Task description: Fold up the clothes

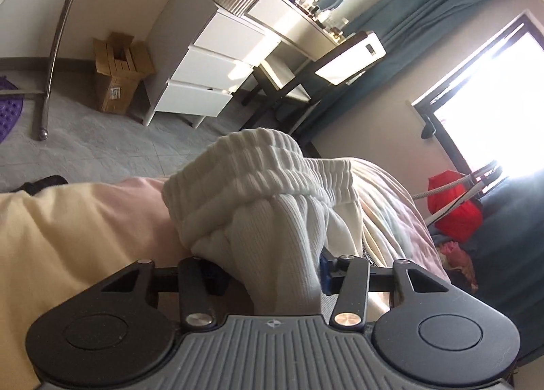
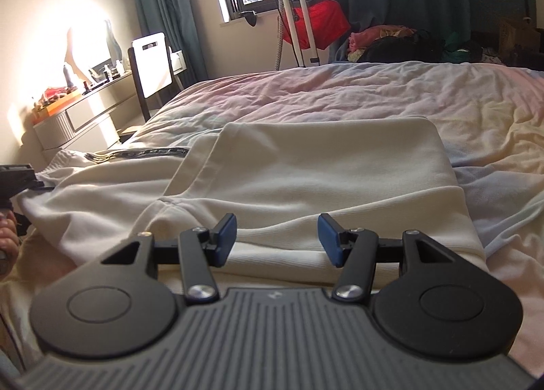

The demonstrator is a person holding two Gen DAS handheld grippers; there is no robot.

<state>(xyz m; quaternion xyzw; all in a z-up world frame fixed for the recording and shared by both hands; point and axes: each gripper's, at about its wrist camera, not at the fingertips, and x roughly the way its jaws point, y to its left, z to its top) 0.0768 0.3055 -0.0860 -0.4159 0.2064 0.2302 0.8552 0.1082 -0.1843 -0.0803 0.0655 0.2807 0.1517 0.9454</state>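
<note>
A cream-white garment with a dark lettered band lies partly folded on the bed. My left gripper is shut on its ribbed elastic cuff, bunched up and lifted above the bed. My right gripper is open and empty, its blue pads just above the garment's near ribbed hem. The left gripper and the hand holding it show at the left edge of the right wrist view.
A white drawer unit and a dressing table with bottles stand beside the bed. A chair, a cardboard box, a metal stand, a red bag, a clothes pile and curtained windows surround it.
</note>
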